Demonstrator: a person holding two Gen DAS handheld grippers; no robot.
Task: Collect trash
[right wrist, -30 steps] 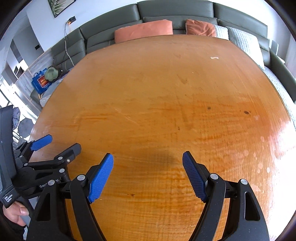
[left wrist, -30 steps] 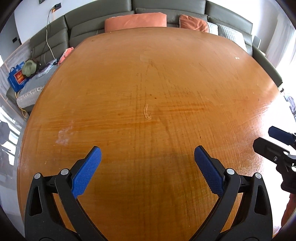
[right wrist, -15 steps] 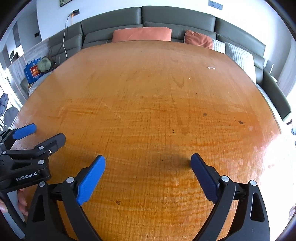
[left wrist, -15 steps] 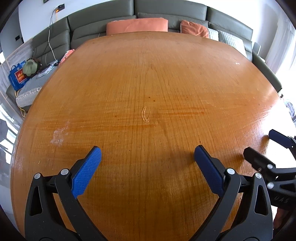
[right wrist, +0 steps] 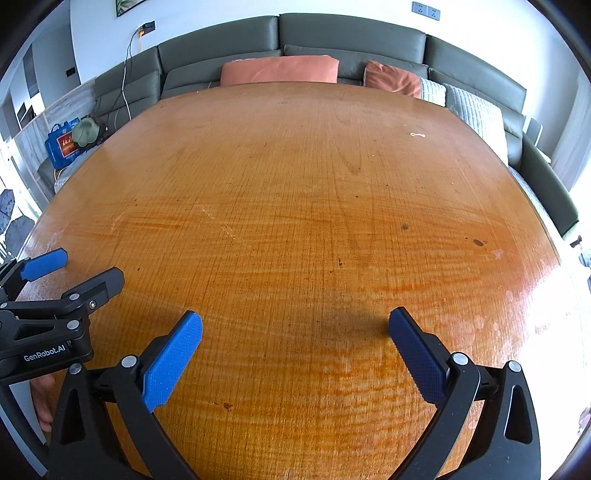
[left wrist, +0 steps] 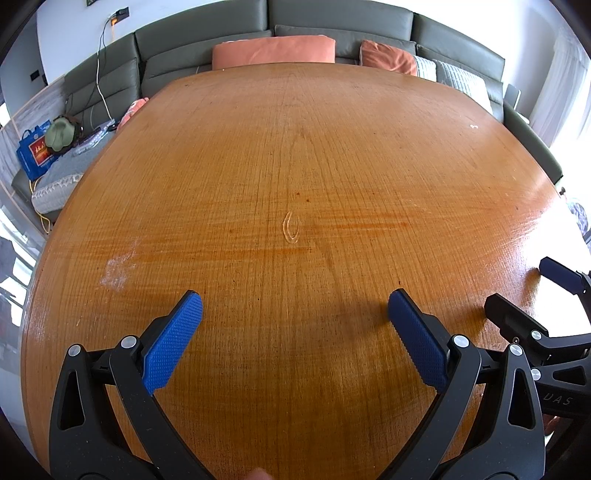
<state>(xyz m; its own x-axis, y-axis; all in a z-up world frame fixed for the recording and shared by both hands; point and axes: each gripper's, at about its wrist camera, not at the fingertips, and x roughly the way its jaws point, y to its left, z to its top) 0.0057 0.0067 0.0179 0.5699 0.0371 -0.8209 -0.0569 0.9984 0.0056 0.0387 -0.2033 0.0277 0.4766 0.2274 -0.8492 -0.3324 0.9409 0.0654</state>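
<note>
Wooden surface (left wrist: 295, 155) before a grey sofa (right wrist: 351, 33), two open tools over its near edge.

Both pairs of blue-padded fingers stand wide apart with nothing between them: the left gripper (left wrist: 291, 314) over the near edge, the right gripper (right wrist: 293, 326) just beside it, its fingers having just been opening. Between the left fingers and the middle of the surface lies a small clear looped scrap (left wrist: 290, 228). Toward the far right corner sits a small white scrap (right wrist: 418, 135). Orange cushions (right wrist: 280, 70) line the sofa beyond the far edge.
</note>
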